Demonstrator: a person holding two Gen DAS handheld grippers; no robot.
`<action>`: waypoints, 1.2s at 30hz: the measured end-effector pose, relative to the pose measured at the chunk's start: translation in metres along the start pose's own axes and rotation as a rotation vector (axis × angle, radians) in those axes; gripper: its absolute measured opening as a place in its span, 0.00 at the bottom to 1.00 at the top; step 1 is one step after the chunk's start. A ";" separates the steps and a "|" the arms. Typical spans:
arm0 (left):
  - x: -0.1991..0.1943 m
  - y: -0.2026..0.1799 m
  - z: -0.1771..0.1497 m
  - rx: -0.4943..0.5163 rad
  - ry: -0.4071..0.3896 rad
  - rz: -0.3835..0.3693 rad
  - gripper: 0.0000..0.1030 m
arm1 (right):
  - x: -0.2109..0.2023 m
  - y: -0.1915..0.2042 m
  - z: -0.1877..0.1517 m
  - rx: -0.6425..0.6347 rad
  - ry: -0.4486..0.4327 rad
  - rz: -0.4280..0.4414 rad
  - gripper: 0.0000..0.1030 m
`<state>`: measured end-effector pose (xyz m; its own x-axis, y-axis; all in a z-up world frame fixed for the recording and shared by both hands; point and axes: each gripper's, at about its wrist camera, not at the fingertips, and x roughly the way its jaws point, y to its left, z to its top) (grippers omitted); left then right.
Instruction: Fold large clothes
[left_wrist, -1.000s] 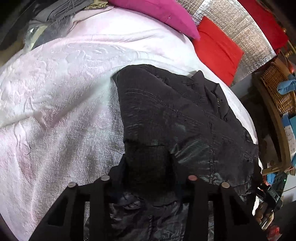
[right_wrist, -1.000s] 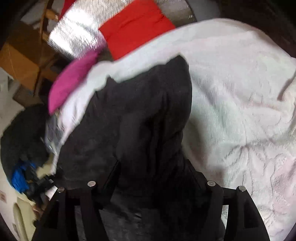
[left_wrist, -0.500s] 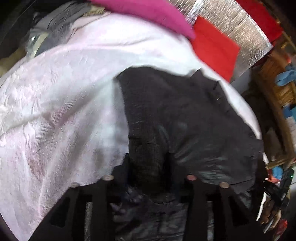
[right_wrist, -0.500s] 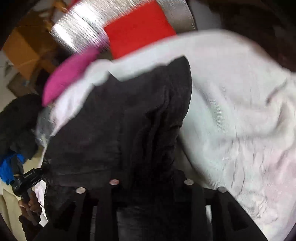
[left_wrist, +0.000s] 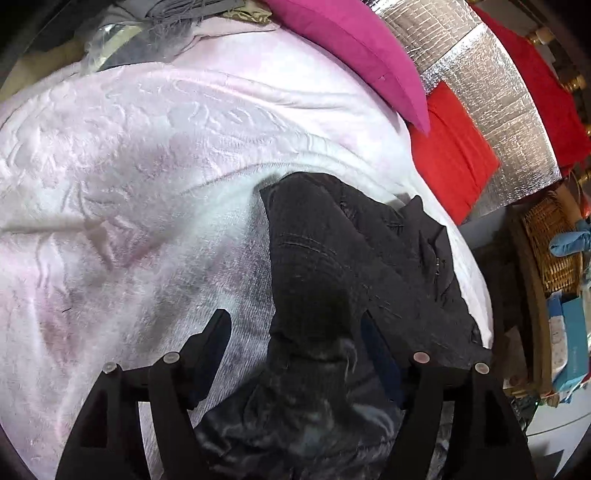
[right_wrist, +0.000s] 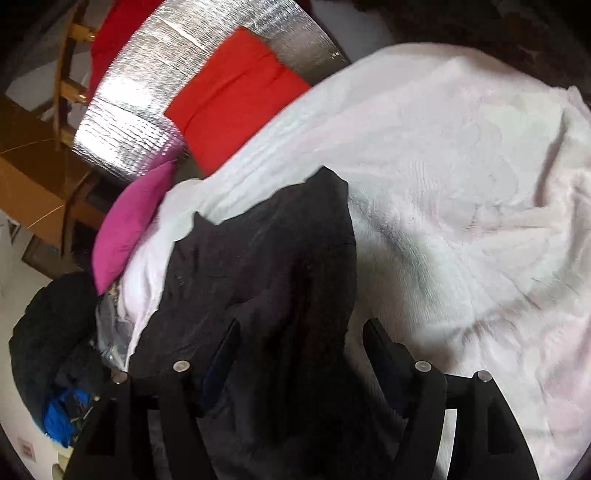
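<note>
A large black jacket (left_wrist: 332, 258) lies folded on a pale pink blanket (left_wrist: 129, 166) on the bed; it also shows in the right wrist view (right_wrist: 266, 266). My left gripper (left_wrist: 295, 328) is open, its fingers spread to either side of a fold of the jacket that lies between them. My right gripper (right_wrist: 301, 332) is open too, its fingers wide apart over the jacket's near edge. The blanket (right_wrist: 461, 184) stretches away to the right of the jacket in the right wrist view.
A magenta pillow (left_wrist: 351, 48) and a red cushion (left_wrist: 454, 147) lie at the bed's far edge against a silver foil panel (left_wrist: 491, 85). A wicker basket (left_wrist: 554, 243) stands at the right. Dark clothes (right_wrist: 48, 332) are piled beside the bed.
Both grippers were shut on the jacket earlier; both have now opened and let the fabric go. The jacket has settled on the blanket.
</note>
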<state>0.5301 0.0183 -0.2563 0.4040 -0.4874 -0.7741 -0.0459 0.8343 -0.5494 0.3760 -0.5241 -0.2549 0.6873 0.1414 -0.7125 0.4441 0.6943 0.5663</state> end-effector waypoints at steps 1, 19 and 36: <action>0.002 -0.004 -0.002 0.018 -0.004 0.013 0.64 | 0.010 0.002 0.001 -0.008 0.012 0.008 0.61; 0.014 -0.054 -0.022 0.232 -0.028 0.230 0.55 | 0.009 0.012 -0.008 -0.043 0.000 -0.074 0.68; -0.014 -0.089 -0.087 0.568 -0.174 0.409 0.43 | -0.025 0.037 -0.057 -0.225 -0.010 -0.164 0.41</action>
<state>0.4488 -0.0716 -0.2241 0.5978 -0.0991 -0.7955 0.2386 0.9693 0.0586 0.3423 -0.4618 -0.2393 0.6231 0.0077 -0.7821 0.4120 0.8467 0.3365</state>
